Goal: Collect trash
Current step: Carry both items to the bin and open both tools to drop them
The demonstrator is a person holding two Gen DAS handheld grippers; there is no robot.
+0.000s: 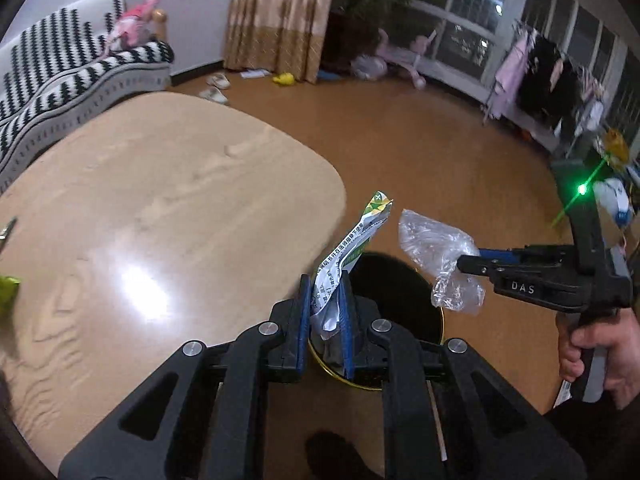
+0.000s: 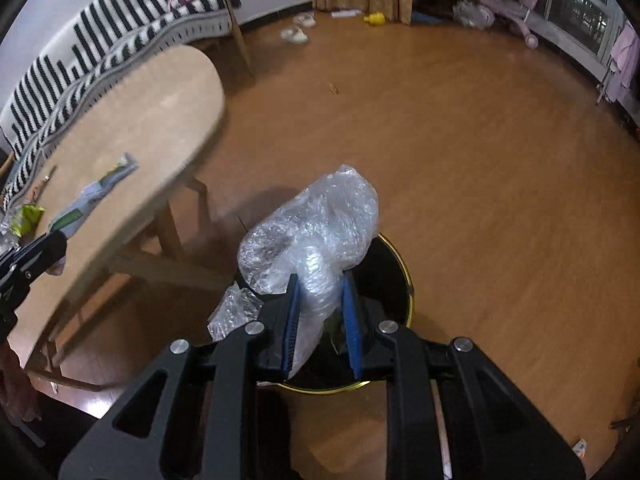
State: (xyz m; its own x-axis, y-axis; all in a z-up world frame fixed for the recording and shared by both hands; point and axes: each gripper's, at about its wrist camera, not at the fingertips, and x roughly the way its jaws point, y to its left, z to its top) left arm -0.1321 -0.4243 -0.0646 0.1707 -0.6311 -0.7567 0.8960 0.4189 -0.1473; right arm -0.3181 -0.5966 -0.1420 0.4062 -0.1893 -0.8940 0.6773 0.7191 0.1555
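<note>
My left gripper (image 1: pixel 325 280) is shut on a crumpled white and green paper packet (image 1: pixel 352 248) and holds it over the black trash bin with a gold rim (image 1: pixel 400 292) on the floor beside the table. My right gripper (image 2: pixel 319 280) is shut on a wad of clear bubble wrap (image 2: pixel 312 224), above the same bin (image 2: pixel 394 292). In the left wrist view the right gripper (image 1: pixel 466 264) comes in from the right with the bubble wrap (image 1: pixel 436 252). In the right wrist view the left gripper (image 2: pixel 56 242) shows at the left edge with the packet (image 2: pixel 96 192).
A light wooden table (image 1: pixel 160 200) stands left of the bin; a yellow-green wrapper (image 2: pixel 26 218) lies on it near its left end. A striped sofa (image 1: pixel 60 64) lies behind. Slippers (image 1: pixel 214 88), a yellow toy (image 1: pixel 285 79) and a pink tricycle (image 2: pixel 508 8) are on the far floor.
</note>
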